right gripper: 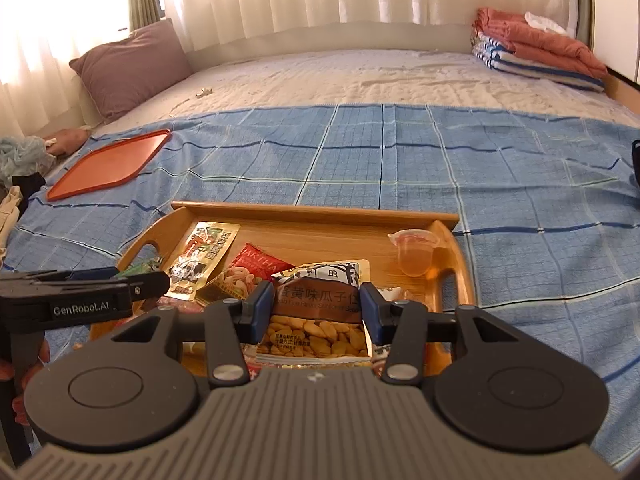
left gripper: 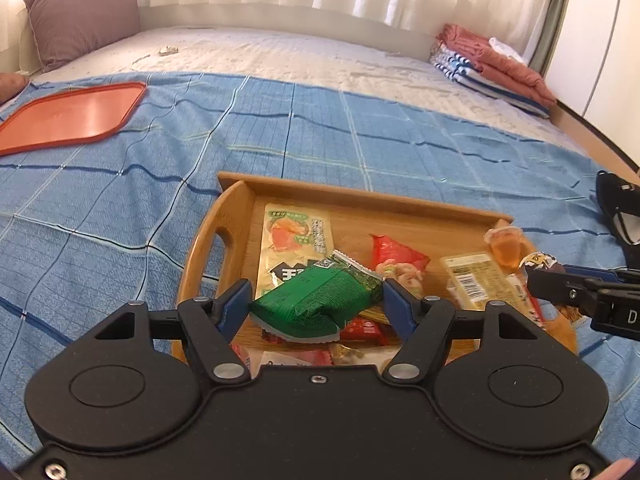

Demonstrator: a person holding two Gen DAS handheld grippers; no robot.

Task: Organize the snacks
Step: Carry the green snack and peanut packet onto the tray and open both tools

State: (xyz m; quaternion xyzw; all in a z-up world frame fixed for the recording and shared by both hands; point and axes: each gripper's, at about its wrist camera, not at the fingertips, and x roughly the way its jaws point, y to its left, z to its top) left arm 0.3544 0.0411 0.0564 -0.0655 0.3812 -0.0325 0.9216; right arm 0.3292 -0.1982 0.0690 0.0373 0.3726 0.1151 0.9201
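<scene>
I hold the light, crushable green packet in the left claw and the sunflower-seed pouch in the right claw, both low-centre above the wooden tray, pads closed on the soft sides, so I judge light pressure enough.

- A bed carries everything, its pale quilted cover bare across the far part.
- A blue checked blanket lies over the near part.
- A wooden tray sits on the blanket, near and central.
- An orange tray lies flat at the blanket's far left.
- A mauve pillow stands far left.
- Folded bedding is stacked far right.
</scene>
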